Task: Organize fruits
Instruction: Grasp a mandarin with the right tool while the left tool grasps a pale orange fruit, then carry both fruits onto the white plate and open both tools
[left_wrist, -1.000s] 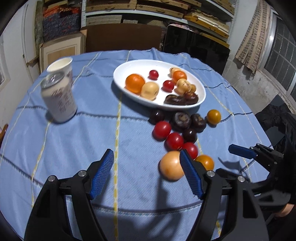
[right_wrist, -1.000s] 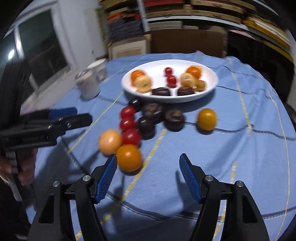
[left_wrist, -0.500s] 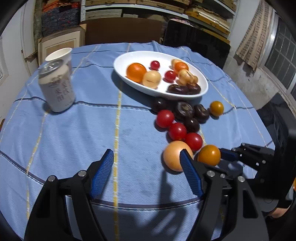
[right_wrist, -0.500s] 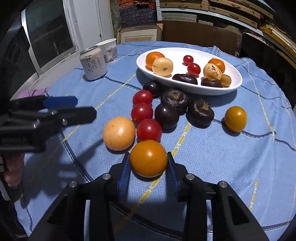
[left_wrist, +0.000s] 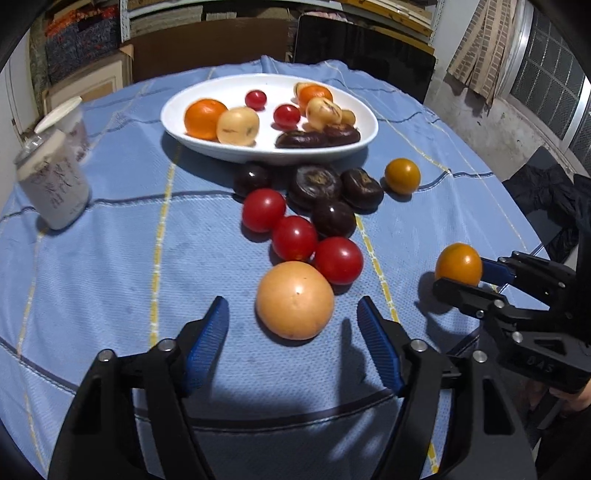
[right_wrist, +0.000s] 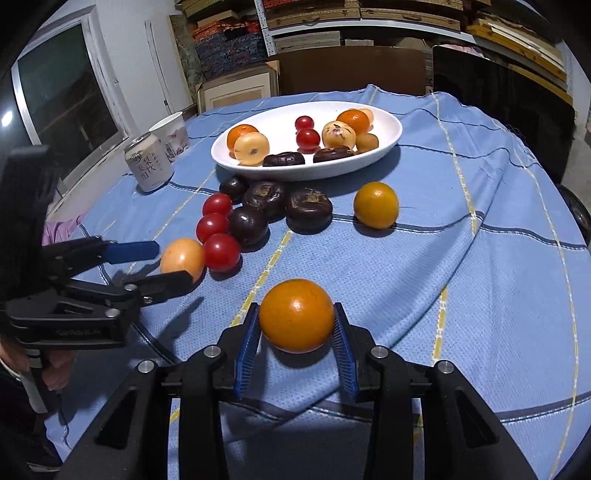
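Now, left wrist view: our left gripper (left_wrist: 291, 328) half open, jaws just narrowing, straddling pale orange fruit (left_wrist: 294, 300) on blue cloth (left_wrist: 110, 280), pads not touching. Right wrist view: our right gripper (right_wrist: 297, 326) clamped on orange fruit (right_wrist: 296, 315), near white plate (right_wrist: 388, 142) far behind.

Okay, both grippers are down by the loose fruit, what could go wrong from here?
1. The left gripper has just been closing around the pale orange fruit without gripping it yet. A red tomato sits against that fruit, so it may get nudged and roll.
2. The right gripper pinches the orange fruit only at its sides; round and smooth, it might slip out.
3. The white plate is crowded; added fruit could knock others out.
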